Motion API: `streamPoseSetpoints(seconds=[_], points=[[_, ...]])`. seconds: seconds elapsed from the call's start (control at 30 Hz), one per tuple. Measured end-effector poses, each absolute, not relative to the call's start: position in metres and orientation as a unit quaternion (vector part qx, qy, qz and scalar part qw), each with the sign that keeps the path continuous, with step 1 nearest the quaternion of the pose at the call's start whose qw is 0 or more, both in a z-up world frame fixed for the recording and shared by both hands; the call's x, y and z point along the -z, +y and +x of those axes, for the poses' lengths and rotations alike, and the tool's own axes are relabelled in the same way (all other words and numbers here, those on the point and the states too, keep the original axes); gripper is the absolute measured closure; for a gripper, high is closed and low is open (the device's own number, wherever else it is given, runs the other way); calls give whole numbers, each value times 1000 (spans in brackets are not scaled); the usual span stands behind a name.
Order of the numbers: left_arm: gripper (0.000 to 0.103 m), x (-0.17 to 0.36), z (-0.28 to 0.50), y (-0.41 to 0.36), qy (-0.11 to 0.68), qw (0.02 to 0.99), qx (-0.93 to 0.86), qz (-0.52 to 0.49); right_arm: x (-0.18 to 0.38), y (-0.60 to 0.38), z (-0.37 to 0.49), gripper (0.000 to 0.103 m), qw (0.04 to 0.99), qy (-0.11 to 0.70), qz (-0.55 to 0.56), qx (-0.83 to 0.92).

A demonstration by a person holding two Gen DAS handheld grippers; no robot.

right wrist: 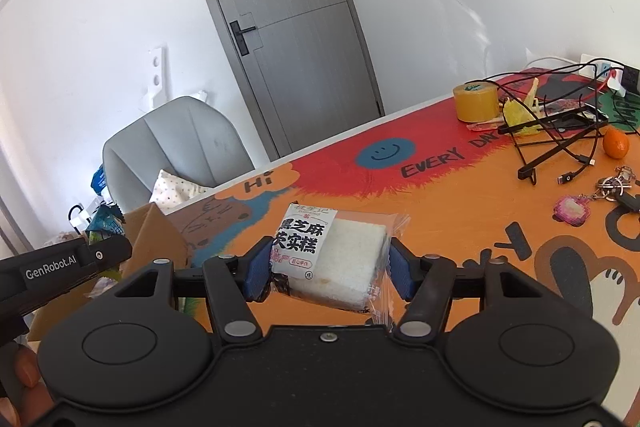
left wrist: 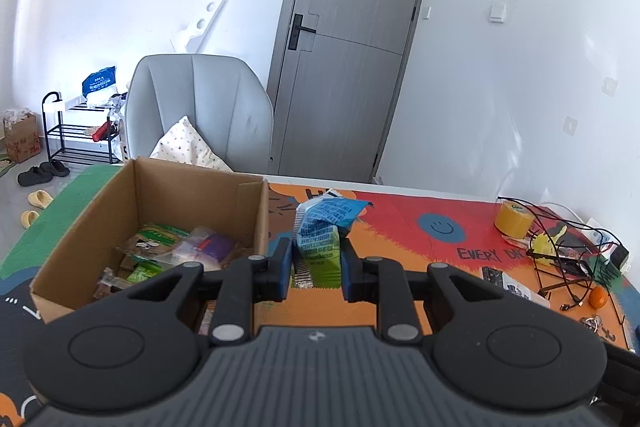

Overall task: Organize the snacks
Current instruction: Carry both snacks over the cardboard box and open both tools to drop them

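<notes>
**Snacks in both grippers beside the box**

Blue-and-green snack packet [left wrist: 320, 239] clamped upright in the left gripper [left wrist: 316, 269], above the orange mat [left wrist: 400, 267], just right of the cardboard box [left wrist: 256, 211]. White cake pack [right wrist: 332, 259] with black lettering pinched across its width in the right gripper [right wrist: 330, 269], tilted, above the same mat. More wrapped snacks [left wrist: 176, 251] lying inside the box. Farther right: yellow tape roll [right wrist: 476, 103], tangled black cables [right wrist: 560, 131], an orange [right wrist: 616, 143], keys [right wrist: 612, 187]. Beyond the table: grey chair [left wrist: 200, 107] with a cushion, grey door [left wrist: 348, 39].
</notes>
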State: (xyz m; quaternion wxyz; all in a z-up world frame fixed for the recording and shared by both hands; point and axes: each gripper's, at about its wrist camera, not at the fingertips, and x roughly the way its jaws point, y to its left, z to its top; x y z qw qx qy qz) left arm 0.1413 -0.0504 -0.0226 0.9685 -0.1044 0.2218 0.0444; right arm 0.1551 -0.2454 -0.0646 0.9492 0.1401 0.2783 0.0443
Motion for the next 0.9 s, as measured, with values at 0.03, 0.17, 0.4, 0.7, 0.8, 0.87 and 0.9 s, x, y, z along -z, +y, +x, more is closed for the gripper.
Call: streamPoseSetpoints(seconds=[0.03,0.17,0.4,0.7,0.8,0.87,0.9], points=[[80,22,138,-48,220,969,-45,-106,63,-243,153,43,950,277,139,-46],[80,20,127,-37,216,969,-48,-111,59,-235,144,43,951,271,136,-51],[80,14,110,-16,203,970,-62,-122,50,-216,135,43,955,262,125,-66],[80,11,103,17,199,966,-89,-140,44,-185,138,43,954,261,113,-93],[80,11,106,28,200,964,-99,-148,44,-176,142,43,953,264,109,-100],[80,12,109,34,201,962,-105,-152,43,-169,146,43,952,266,107,-104],[80,12,111,38,202,961,-108,-154,42,-166,148,43,952,267,106,-106]])
